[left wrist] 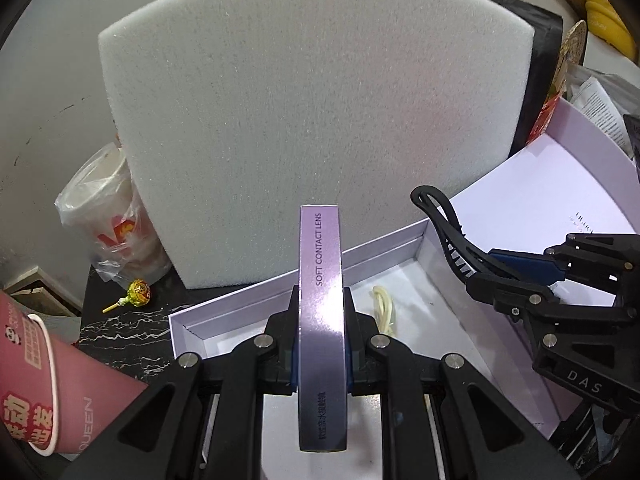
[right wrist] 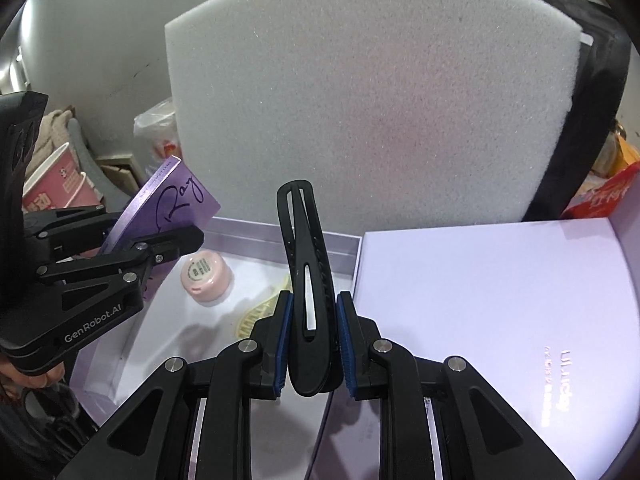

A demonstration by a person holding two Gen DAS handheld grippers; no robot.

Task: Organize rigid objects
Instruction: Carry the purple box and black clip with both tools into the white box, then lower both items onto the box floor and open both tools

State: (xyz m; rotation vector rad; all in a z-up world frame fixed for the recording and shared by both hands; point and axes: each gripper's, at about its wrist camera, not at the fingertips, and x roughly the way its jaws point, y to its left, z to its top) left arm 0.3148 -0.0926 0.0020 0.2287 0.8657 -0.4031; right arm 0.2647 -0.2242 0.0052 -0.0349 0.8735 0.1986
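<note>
Now mid-carry: left gripper (left wrist: 321, 336) clamps lens box (left wrist: 320, 280), right gripper (right wrist: 312, 344) clamps black clip (right wrist: 306, 280), both above tray (left wrist: 384, 246). Next: lower, release inside.

foam slab (left wrist: 316, 120): white, open-pored, rough, matt
contact lens box (left wrist: 321, 320): card, glossy lilac sheen, in front of the foam slab
tray (left wrist: 384, 244): smooth matt pale card, at the foam slab's foot
hair clip (right wrist: 306, 280): matt black plastic
jar (right wrist: 206, 274): smooth pink plastic, slight shine
gripper pads (right wrist: 283, 340): ribbed blue rubber
bag (left wrist: 100, 216): thin, crinkled, clear plastic, left of the foam slab
tabletop (left wrist: 120, 336): glossy black, marble-veined
</note>
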